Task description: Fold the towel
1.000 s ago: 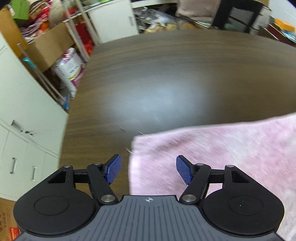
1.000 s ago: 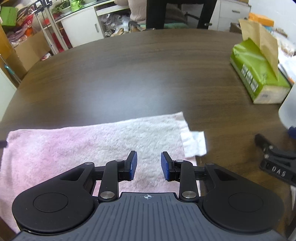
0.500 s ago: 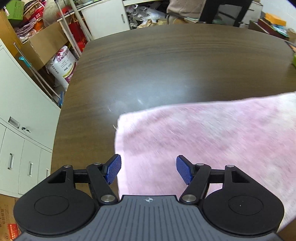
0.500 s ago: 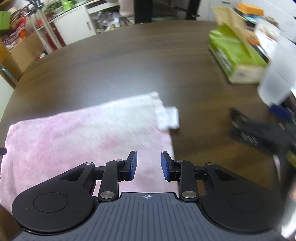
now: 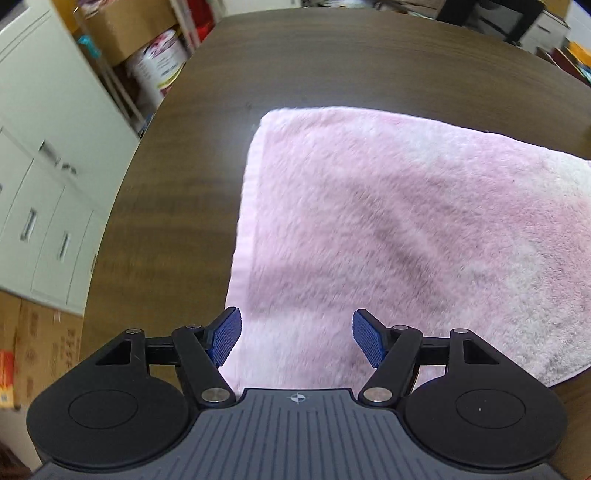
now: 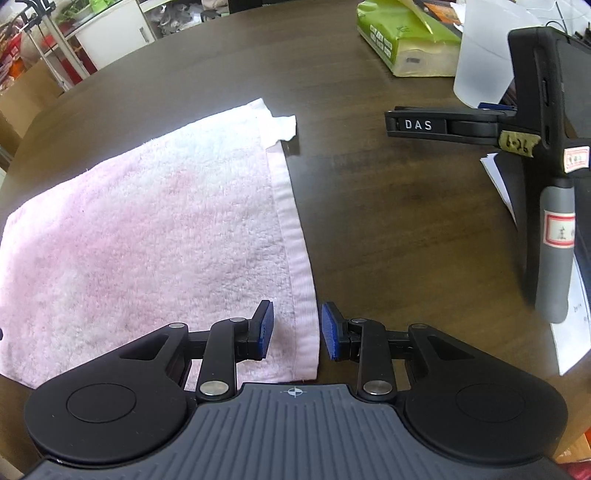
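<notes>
A dark wood-grain table (image 6: 388, 229) fills both views. At its far right lies a green tissue pack (image 6: 402, 40), with a frosted plastic cup (image 6: 484, 62) just beside it. Nearer stands a black phone holder (image 6: 532, 125) whose clamp reads "DAS" and carries paper labels, over white sheets of paper (image 6: 569, 310). Off the left edge are white cabinets (image 5: 40, 177), a cardboard box (image 5: 125, 26) and a printed sack (image 5: 159, 62).

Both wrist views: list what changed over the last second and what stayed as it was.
Each tool slid outward to its own end of the pink towel: the left tool now straddles the left edge, the right tool the hemmed right edge, its jaws opening. Nothing was gripped or let go. The towel stayed flat on the table, and the tissue box stayed put.
</notes>
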